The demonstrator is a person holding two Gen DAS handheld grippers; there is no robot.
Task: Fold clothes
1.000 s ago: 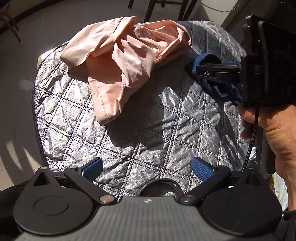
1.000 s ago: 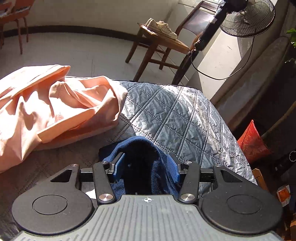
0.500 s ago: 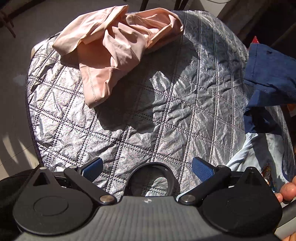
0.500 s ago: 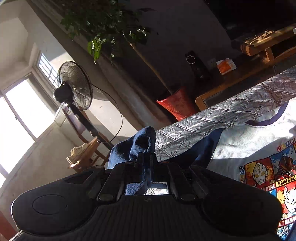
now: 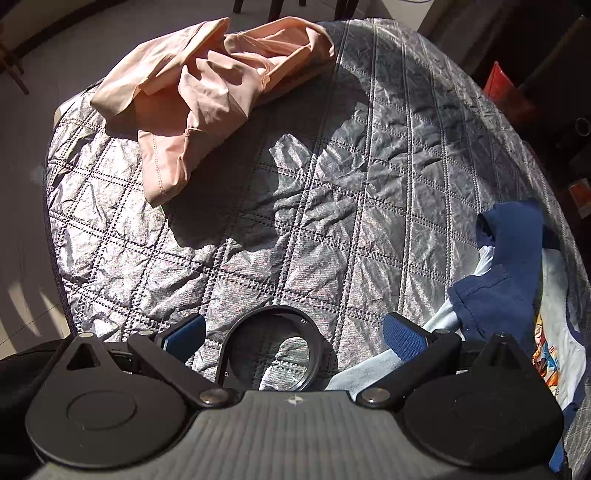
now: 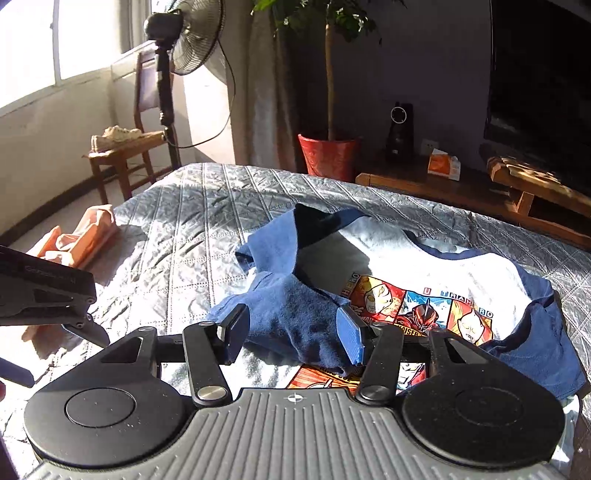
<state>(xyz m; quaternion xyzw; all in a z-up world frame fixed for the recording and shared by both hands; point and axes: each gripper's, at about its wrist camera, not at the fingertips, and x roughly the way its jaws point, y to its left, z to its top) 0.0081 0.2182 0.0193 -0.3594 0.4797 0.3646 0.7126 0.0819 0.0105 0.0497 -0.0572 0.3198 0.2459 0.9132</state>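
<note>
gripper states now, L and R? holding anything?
Left gripper: open, holding nothing, over the quilted cover.
Right gripper: open, blue sleeve of the T-shirt lies loose between its fingers, not clamped.

I saw low sun pouring through the window (image 6: 40, 48) onto a silver quilted bedspread (image 6: 207, 218). Beyond stood a pedestal fan (image 6: 192, 33), a wooden chair (image 6: 122, 155) bearing shoes (image 6: 116, 134), and a red-potted plant (image 6: 328, 155).

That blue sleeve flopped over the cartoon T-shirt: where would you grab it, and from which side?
Grip the blue sleeve at its loose cuff end nearest the right gripper, coming in low from the near edge. It lies folded across the T-shirt chest, bunched up, and already sits between the open jaws.
</note>
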